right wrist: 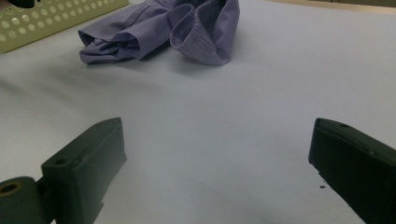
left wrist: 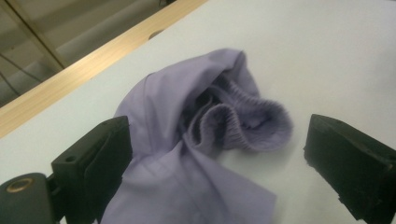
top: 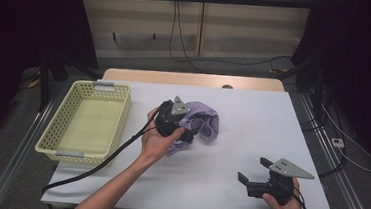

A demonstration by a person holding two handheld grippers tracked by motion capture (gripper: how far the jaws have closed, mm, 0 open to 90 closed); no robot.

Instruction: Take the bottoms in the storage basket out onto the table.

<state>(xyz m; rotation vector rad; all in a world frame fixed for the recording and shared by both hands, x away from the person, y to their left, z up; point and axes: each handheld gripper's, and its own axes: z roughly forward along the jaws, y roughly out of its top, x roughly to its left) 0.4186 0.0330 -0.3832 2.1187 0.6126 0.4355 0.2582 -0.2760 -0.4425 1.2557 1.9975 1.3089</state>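
Observation:
A crumpled lilac garment [top: 203, 122] with a ribbed cuff lies at the middle of the white table [top: 251, 135]. My left gripper [top: 185, 132] hovers over its near left side, open, jaws spread on either side of the cloth [left wrist: 187, 135] without closing on it. The ribbed cuff [left wrist: 243, 126] sits between the jaws. My right gripper [top: 253, 172] rests near the table's front right edge, open, with bare table between its jaws. From there the garment [right wrist: 173, 28] lies far ahead.
A pale yellow mesh basket [top: 53, 131] stands at the table's left side; its corner [right wrist: 51, 21] appears in the right gripper view. A black cable [top: 93, 165] trails from the left gripper off the front edge. A wooden strip [top: 190, 79] borders the table's far edge.

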